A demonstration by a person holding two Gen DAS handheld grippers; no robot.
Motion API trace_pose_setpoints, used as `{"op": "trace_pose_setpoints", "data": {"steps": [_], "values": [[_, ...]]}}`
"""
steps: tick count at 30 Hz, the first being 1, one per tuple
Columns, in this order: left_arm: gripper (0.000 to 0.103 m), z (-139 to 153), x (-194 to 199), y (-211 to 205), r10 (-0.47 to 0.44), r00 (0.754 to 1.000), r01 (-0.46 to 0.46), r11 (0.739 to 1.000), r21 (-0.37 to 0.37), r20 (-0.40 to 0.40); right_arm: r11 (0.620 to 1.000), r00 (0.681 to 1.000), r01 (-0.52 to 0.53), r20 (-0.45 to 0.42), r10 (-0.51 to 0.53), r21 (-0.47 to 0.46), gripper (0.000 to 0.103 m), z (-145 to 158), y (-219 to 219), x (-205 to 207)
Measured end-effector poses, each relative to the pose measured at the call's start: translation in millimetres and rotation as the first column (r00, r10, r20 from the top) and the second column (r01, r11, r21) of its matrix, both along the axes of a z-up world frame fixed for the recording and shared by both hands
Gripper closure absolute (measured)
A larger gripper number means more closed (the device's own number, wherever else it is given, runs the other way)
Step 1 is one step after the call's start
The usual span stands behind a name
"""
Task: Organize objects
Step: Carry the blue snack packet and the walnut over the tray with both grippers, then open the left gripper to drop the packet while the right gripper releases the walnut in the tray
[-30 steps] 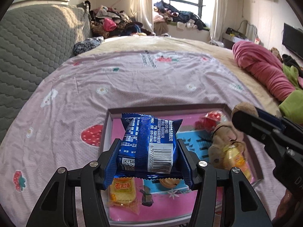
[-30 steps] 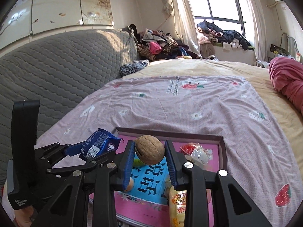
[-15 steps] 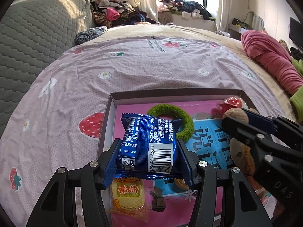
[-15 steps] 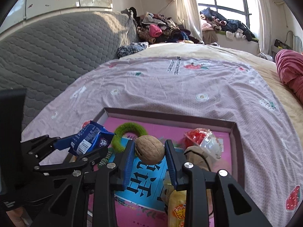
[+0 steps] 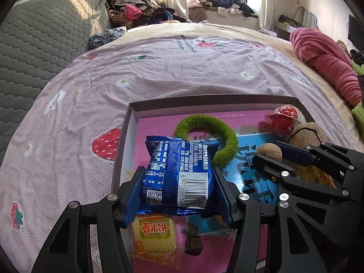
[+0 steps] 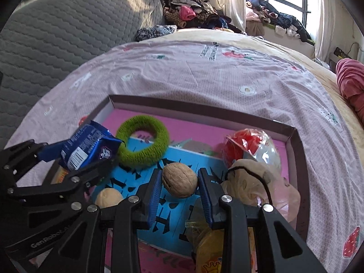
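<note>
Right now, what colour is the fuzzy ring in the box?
Green; the fuzzy ring shows best in the right wrist view.

The yellow packet (image 5: 154,234) reads "SPICY RICE CHIP"; the blue wrapper (image 5: 179,175) shows "400-010-983"; the left tool (image 6: 52,242) says "GenRobot".

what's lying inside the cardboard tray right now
Inside the tray: a green ring, a red-and-clear wrapped ball, a loose walnut, a rice cake packet and a beige plush. Grippers hide the rest.
</note>
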State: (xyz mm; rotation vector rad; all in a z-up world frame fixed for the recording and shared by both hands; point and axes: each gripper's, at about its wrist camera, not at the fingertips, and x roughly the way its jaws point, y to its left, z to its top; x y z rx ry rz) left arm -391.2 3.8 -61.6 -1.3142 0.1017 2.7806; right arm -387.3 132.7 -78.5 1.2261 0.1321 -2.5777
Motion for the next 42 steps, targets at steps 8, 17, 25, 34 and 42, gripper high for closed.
{"op": "trace_pose_setpoints", "data": {"steps": [8,17,25,34,42], "values": [[0.042,-3.3,0.0,-0.3,0.001,1.000,-0.001,1.000,-0.015,0.010,0.999,1.000,-0.002,0.014,0.002,0.034,0.070,-3.3,-1.6,1.0],[0.041,-4.4,-2.1,0.2,0.003,1.000,-0.003,1.000,-0.026,0.010,0.997,1.000,-0.010,0.024,0.008,0.078,0.070,-8.5,-5.9,-1.0],[0.032,-6.4,-3.9,-1.1,0.011,1.000,-0.010,0.999,-0.031,0.019,0.996,1.000,-0.005,0.021,0.004,0.085,0.070,-8.5,-5.7,-2.0],[0.029,-2.6,-2.4,-5.6,0.011,1.000,-0.011,1.000,-0.002,0.024,0.988,1.000,0.002,-0.022,0.001,0.152,0.059,0.3,-5.2,5.6],[0.027,12.2,5.2,-9.4,0.007,1.000,-0.006,1.000,0.031,-0.007,0.985,0.999,0.008,-0.049,0.000,0.170,0.043,11.5,-2.4,13.1]]}}
